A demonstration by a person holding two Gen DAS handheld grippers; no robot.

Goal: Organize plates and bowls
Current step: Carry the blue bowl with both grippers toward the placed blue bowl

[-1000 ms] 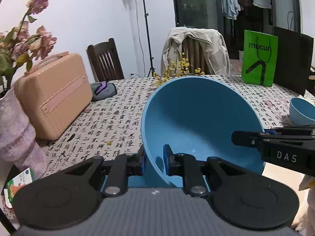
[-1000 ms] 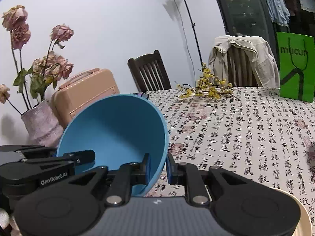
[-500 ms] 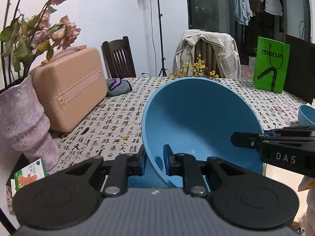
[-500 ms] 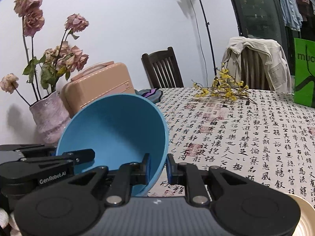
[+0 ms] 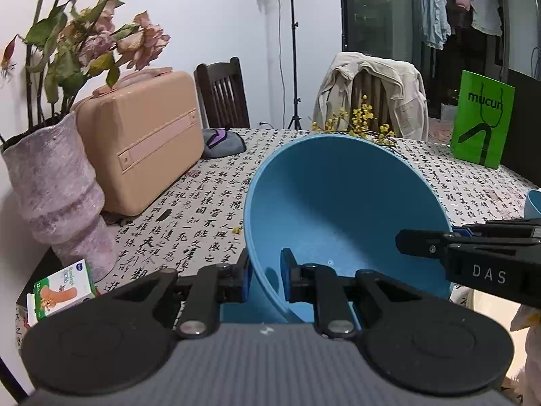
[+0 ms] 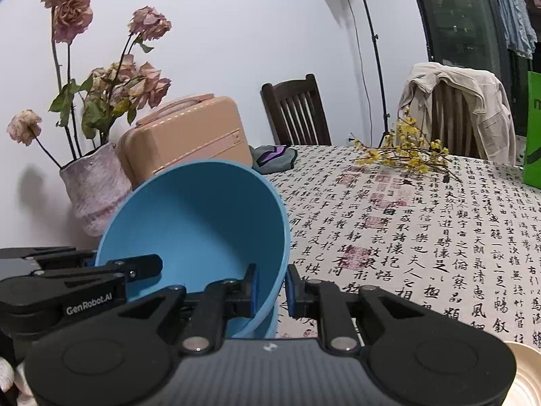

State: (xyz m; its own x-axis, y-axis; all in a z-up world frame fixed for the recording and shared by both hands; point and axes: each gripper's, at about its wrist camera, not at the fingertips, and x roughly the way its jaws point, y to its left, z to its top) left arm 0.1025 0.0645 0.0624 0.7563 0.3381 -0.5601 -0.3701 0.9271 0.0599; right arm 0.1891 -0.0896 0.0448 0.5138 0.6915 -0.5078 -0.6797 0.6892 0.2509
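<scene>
Blue bowl (empty, tilted) | left claw grips rim | right claw grips opposite rim

Matt blue plastic bowl; printed cloth over surface; rough, mottled vase; smooth suitcase; dark wooden chair.

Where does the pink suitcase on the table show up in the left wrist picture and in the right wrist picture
Left wrist view: the pink suitcase stands left of centre, beside the vase, behind and left of the blue bowl.
Right wrist view: the pink suitcase is upper left of centre, just above the blue bowl's rim, right of the vase.
Shared landmark: the dark wooden chair, right of the suitcase in both.
</scene>
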